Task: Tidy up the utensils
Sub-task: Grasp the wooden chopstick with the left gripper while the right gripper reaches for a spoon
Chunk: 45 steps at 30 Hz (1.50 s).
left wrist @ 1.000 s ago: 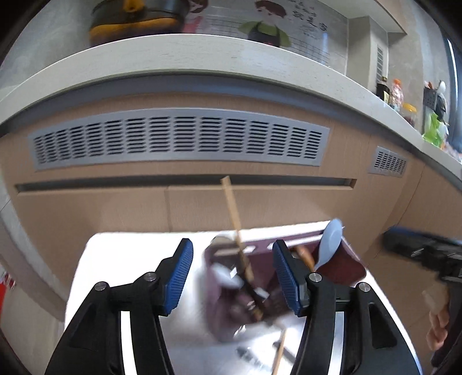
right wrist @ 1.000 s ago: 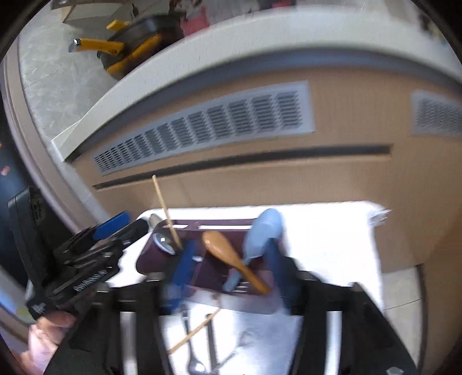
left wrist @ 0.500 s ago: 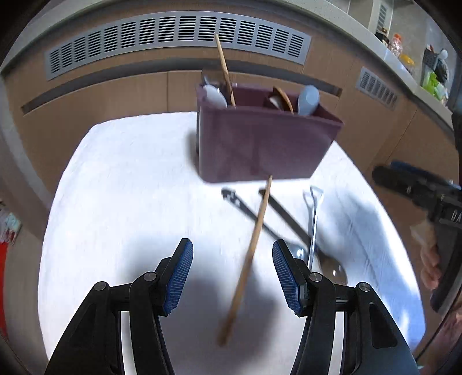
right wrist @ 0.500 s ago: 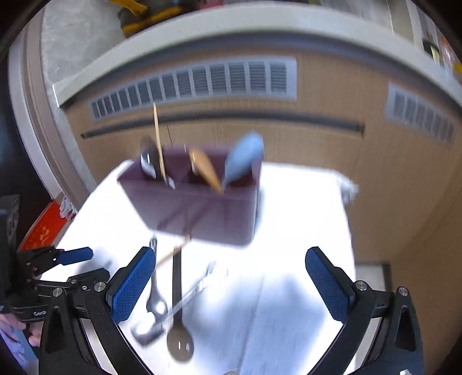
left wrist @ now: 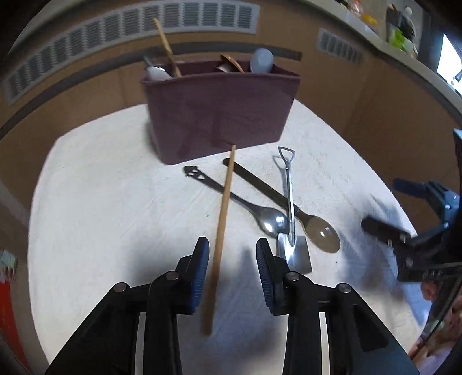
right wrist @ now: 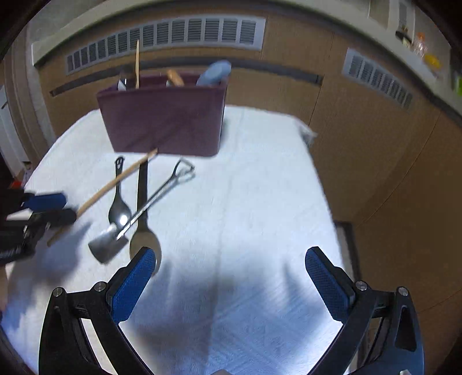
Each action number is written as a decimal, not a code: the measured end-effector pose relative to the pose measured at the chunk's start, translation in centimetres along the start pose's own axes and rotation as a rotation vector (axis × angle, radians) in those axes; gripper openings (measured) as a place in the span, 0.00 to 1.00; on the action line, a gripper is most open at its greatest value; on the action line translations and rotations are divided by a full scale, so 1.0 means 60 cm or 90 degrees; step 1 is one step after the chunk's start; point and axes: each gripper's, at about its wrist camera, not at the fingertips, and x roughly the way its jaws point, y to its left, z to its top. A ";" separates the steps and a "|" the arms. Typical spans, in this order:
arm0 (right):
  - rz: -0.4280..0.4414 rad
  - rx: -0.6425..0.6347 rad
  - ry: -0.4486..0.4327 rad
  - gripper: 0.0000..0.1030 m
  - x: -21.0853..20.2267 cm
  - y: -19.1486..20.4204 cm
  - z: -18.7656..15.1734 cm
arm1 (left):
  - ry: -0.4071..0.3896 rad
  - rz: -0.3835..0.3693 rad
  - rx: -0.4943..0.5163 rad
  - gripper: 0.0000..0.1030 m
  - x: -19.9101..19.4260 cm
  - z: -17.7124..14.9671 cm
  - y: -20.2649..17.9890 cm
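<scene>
A maroon utensil holder (left wrist: 219, 115) stands at the back of the white cloth, also in the right wrist view (right wrist: 164, 115), with a chopstick, spoons and a blue utensil in it. In front lie a wooden chopstick (left wrist: 221, 230), a steel spoon (left wrist: 239, 202), a dark long spoon (left wrist: 288, 204) and a shovel-shaped spoon (left wrist: 291, 219). My left gripper (left wrist: 232, 271) is open, its fingers either side of the chopstick's near part. My right gripper (right wrist: 231, 285) is wide open and empty over bare cloth, right of the dark spoon's bowl (right wrist: 144, 242).
The white cloth (right wrist: 260, 202) covers a small table set against a wooden cabinet front with vent grilles (left wrist: 144, 26). The table edge drops off at the right (right wrist: 326, 202). A counter with bottles runs along the upper right (left wrist: 398, 31).
Both grippers have pulled back from the holder and dropped toward the cloth. My left gripper has come over the lying chopstick. My right gripper has opened wide.
</scene>
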 end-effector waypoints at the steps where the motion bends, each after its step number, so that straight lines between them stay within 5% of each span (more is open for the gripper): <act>1: 0.028 0.005 0.018 1.00 0.012 -0.002 -0.004 | 0.011 -0.003 0.002 0.33 0.009 0.010 0.002; 10: 0.067 -0.012 0.050 1.00 0.049 0.008 -0.005 | 0.089 0.003 0.009 0.24 0.076 0.068 0.011; 12: 0.076 -0.022 0.051 0.99 0.049 0.013 0.002 | 0.086 0.006 0.008 0.09 0.078 0.072 0.008; 15: 0.068 -0.057 0.018 0.95 0.040 0.031 0.016 | 0.058 0.013 -0.010 0.07 0.074 0.065 0.013; 19: 0.106 -0.071 0.009 0.71 0.040 0.055 0.042 | -0.033 0.015 -0.108 0.06 0.015 0.036 0.044; 24: 0.094 -0.023 0.011 0.71 0.077 0.074 0.082 | -0.127 0.006 -0.226 0.06 -0.061 -0.004 0.083; 28: 0.056 0.038 0.034 0.70 0.126 0.071 0.122 | -0.164 -0.003 -0.255 0.06 -0.095 -0.016 0.096; 30: 0.051 0.054 0.056 0.59 0.141 0.070 0.132 | -0.177 0.002 -0.250 0.06 -0.104 -0.016 0.094; 35: 0.074 0.034 0.071 0.12 0.142 0.081 0.136 | -0.181 -0.007 -0.252 0.06 -0.105 -0.018 0.090; 45: 0.136 -0.009 -0.060 0.04 -0.001 0.044 0.130 | -0.204 -0.059 -0.232 0.06 -0.134 -0.003 0.058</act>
